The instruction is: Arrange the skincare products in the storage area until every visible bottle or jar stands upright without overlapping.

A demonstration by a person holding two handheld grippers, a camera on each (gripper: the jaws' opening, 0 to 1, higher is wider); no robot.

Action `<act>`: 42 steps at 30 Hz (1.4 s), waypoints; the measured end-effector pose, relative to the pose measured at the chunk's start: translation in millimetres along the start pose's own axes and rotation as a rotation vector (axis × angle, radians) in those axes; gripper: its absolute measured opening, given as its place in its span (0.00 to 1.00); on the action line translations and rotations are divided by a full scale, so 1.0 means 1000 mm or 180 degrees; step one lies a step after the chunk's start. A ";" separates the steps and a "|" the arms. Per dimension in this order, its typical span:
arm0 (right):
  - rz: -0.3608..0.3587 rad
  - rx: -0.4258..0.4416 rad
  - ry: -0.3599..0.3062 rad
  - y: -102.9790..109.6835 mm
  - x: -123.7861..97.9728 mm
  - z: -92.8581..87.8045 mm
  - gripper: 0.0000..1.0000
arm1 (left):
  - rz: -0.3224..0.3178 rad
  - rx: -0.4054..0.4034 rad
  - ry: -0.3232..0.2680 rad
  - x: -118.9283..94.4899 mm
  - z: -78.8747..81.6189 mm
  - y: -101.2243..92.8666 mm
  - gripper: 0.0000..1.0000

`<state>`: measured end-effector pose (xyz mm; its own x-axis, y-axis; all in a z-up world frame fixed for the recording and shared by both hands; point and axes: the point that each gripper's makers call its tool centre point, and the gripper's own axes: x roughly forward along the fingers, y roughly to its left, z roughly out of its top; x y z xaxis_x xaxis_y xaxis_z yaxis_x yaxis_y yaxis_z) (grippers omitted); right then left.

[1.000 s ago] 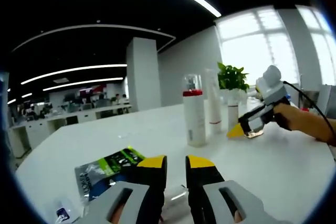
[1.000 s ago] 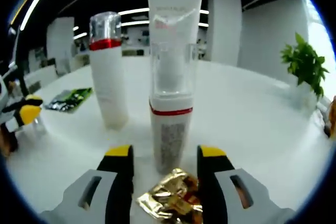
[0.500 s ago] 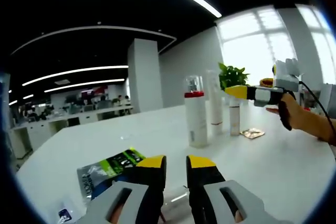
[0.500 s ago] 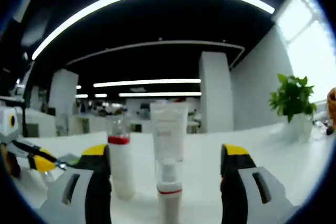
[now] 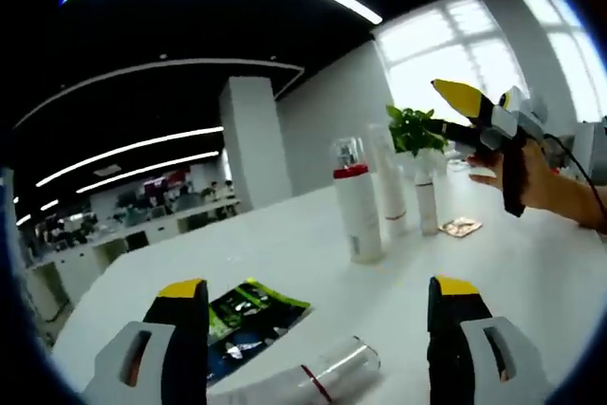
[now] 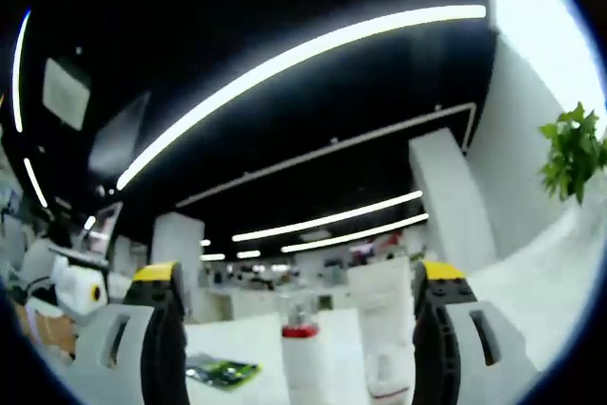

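My left gripper (image 5: 318, 288) stands open over the white table (image 5: 531, 272). Low between its jaws a white bottle with a red ring and a clear cap (image 5: 308, 381) lies on its side. Further off stand a red-banded bottle (image 5: 358, 201), a white tube (image 5: 389, 182) and a small pump bottle (image 5: 427, 204), all upright. My right gripper (image 5: 457, 111) is held high in a hand at the right, above the pump bottle. In the right gripper view the right gripper (image 6: 299, 272) is open and tilted upward, with the red-banded bottle (image 6: 302, 367) and the tube (image 6: 384, 324) low in the picture.
A green sachet (image 5: 251, 315) lies flat beside the fallen bottle, and a gold sachet (image 5: 462, 227) lies near the pump bottle. A potted plant (image 5: 413, 130) stands behind the bottles. Office desks and a white pillar (image 5: 251, 149) are far back.
My left gripper's jaws have spread wide from nearly shut, and the fallen bottle now lies free on the table. My right gripper has opened, risen and tilted up from the pump bottle.
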<state>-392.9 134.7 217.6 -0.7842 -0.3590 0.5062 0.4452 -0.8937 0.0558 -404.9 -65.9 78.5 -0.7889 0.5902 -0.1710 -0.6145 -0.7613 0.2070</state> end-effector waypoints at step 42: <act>0.0348 -0.0485 0.0684 0.034 0.004 -0.046 0.87 | -0.0829 0.0224 0.0854 -0.021 -0.038 -0.029 0.47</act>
<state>-400.7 90.8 181.5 -0.8159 -0.4899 0.3071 0.4749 -0.8708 -0.1273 -370.0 -66.9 39.6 -0.5818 0.6631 -0.4710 -0.8005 -0.5693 0.1875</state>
